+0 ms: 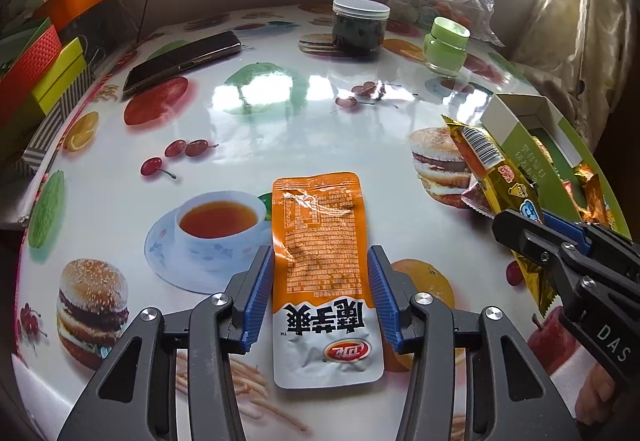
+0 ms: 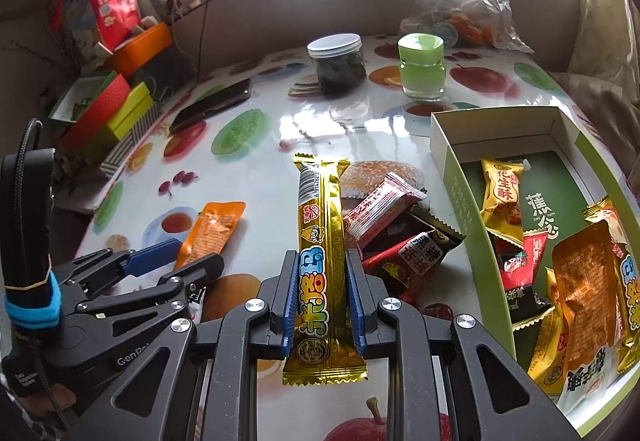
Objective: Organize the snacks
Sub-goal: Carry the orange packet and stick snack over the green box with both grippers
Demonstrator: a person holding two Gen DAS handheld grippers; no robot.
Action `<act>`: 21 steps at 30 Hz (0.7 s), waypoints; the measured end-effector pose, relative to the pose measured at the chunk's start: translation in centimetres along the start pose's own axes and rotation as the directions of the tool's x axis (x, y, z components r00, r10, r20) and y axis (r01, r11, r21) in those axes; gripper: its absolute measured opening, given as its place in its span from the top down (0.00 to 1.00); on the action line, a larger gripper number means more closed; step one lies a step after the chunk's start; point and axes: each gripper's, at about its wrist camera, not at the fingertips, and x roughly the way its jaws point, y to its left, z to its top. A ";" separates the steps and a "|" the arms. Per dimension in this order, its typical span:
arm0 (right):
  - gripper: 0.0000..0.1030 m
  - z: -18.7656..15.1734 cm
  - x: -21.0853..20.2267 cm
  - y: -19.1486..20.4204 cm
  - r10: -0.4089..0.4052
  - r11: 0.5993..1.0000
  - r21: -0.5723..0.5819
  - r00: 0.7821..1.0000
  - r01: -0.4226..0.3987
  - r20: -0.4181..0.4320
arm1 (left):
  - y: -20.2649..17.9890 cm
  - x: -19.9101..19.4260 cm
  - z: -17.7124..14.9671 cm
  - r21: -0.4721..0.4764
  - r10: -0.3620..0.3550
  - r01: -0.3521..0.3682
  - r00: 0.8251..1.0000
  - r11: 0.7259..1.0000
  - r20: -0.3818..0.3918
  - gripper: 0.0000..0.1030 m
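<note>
**2 packets in hand, box at the table's right edge**

The right gripper (image 2: 322, 295) is clamped on a long gold snack bar (image 2: 320, 269), gripping it near the bar's lower half so most of the wrapper juts forward. The left gripper (image 1: 320, 297) straddles an orange snack pouch (image 1: 320, 269) lying flat on the table (image 1: 248, 121); its jaws stand at medium width with the blue pads right at the pouch's edges, and I cannot tell whether they press yet.

The green box (image 2: 476, 225), already holding several packets, sits at the right edge, with 3 or so loose snacks (image 2: 396, 237) beside it.

Risks, as I judge them: the slick, flat pouch could slide out or crumple if squeezed only by its edges. The bar's long free end could catch the box wall.
</note>
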 end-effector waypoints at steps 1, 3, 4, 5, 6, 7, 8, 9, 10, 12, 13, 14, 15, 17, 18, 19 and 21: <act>0.80 -0.1 -0.1 0.1 -0.003 1.000 -0.003 1.000 0.003 0.001 | 0.0 -0.1 0.0 -0.001 -0.001 0.001 1.000 1.000 0.003 0.53; 0.79 -0.2 -0.4 0.2 -0.007 1.000 -0.006 1.000 0.007 0.004 | -0.1 -0.6 -0.1 0.000 0.002 -0.002 1.000 1.000 0.015 0.53; 0.79 -0.2 -0.6 0.3 -0.006 1.000 -0.005 1.000 0.006 0.006 | -0.1 -0.8 -0.1 -0.001 -0.001 0.001 1.000 1.000 0.017 0.53; 0.79 -0.3 -0.8 0.4 -0.003 1.000 -0.006 1.000 0.003 0.009 | -0.1 -1.0 -0.1 -0.002 -0.003 0.003 1.000 1.000 0.021 0.53; 0.79 -0.4 -1.1 0.5 -0.003 1.000 -0.008 1.000 0.003 0.013 | -0.1 -1.3 -0.1 0.000 -0.006 0.006 1.000 1.000 0.029 0.53; 0.79 -0.4 -1.4 0.6 -0.007 1.000 -0.009 1.000 0.007 0.017 | -0.1 -1.6 -0.1 0.000 -0.009 0.009 0.999 1.000 0.034 0.53; 0.80 -0.4 -1.6 0.6 -0.008 1.000 -0.008 1.000 0.009 0.020 | -0.1 -1.8 -0.1 0.000 -0.013 0.013 0.999 1.000 0.039 0.53; 0.80 -0.4 -1.8 0.7 -0.008 1.000 -0.006 1.000 0.009 0.024 | -0.1 -2.1 -0.1 0.000 -0.017 0.017 0.999 1.000 0.045 0.53; 0.80 -0.4 -2.2 0.7 -0.008 1.000 -0.005 1.000 0.008 0.030 | -0.2 -2.3 -0.1 -0.002 -0.018 0.018 0.999 1.000 0.050 0.53; 0.80 -0.5 -2.7 0.9 -0.010 1.000 -0.005 0.999 0.011 0.040 | -0.2 -2.9 -0.1 0.002 -0.022 0.021 0.998 1.000 0.063 0.53; 0.80 -0.5 -3.0 0.9 -0.012 1.000 -0.004 0.999 0.012 0.045 | -0.3 -3.2 -0.1 0.002 -0.024 0.024 0.997 1.000 0.068 0.53; 0.79 -0.5 -3.3 0.9 -0.013 1.000 -0.003 0.999 0.013 0.048 | -0.3 -3.4 -0.1 0.004 -0.025 0.025 0.997 1.000 0.074 0.53; 0.80 -0.6 -3.5 1.0 -0.017 1.000 -0.002 0.999 0.017 0.051 | -0.4 -3.6 -0.1 0.008 -0.029 0.028 0.996 1.000 0.079 0.53; 0.80 -0.7 -4.1 1.0 -0.028 1.000 0.000 0.998 0.028 0.056 | -0.5 -4.2 -0.1 0.009 -0.032 0.031 0.995 0.999 0.090 0.53; 0.80 -0.9 -4.4 1.0 -0.034 0.999 0.001 0.998 0.034 0.060 | -0.6 -4.4 -0.1 0.014 -0.035 0.034 0.995 0.999 0.095 0.53; 0.80 -0.9 -4.6 1.0 -0.039 0.999 0.003 0.997 0.039 0.064 | -0.7 -4.6 -0.1 0.016 -0.038 0.037 0.995 0.999 0.097 0.53; 0.80 -1.1 -5.3 0.8 -0.048 0.999 0.009 0.996 0.048 0.070 | -1.1 -5.1 0.0 0.025 -0.047 0.045 0.993 0.999 0.108 0.53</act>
